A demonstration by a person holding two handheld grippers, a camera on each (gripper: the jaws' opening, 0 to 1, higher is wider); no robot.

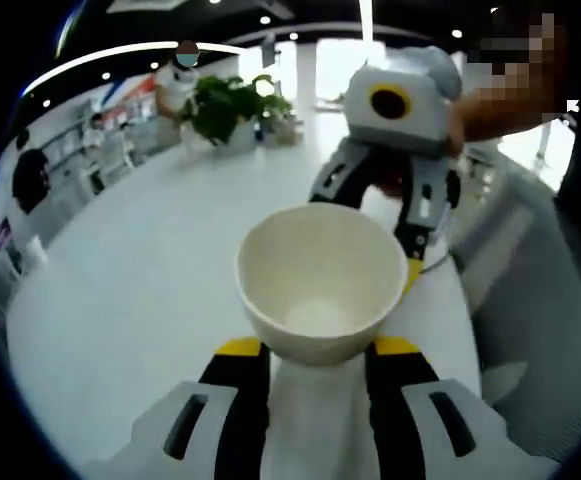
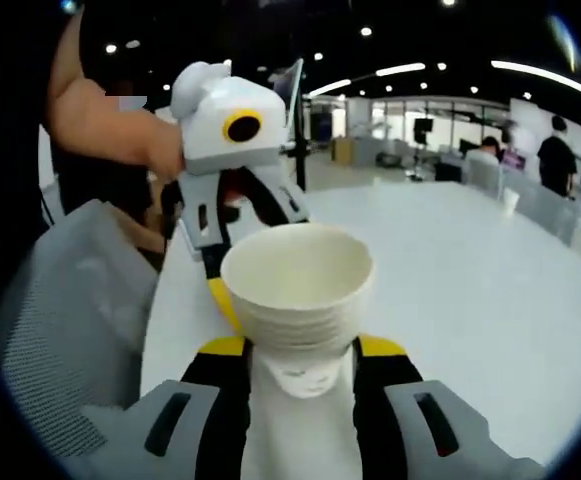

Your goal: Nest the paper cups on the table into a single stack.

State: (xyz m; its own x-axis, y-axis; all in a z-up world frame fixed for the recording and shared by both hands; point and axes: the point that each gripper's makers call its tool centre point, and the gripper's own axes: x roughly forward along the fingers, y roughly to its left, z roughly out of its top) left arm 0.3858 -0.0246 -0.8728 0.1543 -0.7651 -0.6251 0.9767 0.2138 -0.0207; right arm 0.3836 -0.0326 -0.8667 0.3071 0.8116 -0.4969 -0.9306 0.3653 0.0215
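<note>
Left gripper view: the left tongs [image 1: 315, 352] grip a single paper cup [image 1: 315, 282] (mouth up) above the tabletop [image 1: 150, 300]. The right tongs [image 2: 300, 352] clamp a nested cup stack [image 2: 298, 290] near the tabletop's edge.

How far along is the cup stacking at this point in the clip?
Partly done. The right hand-held gripper holds a stack of nested cups, several rims showing below the top one. The left hand-held gripper holds a single paper cup, lifted above the white table. What looks left is dropping that cup into the stack. Whether other loose cups remain cannot be told.
</note>
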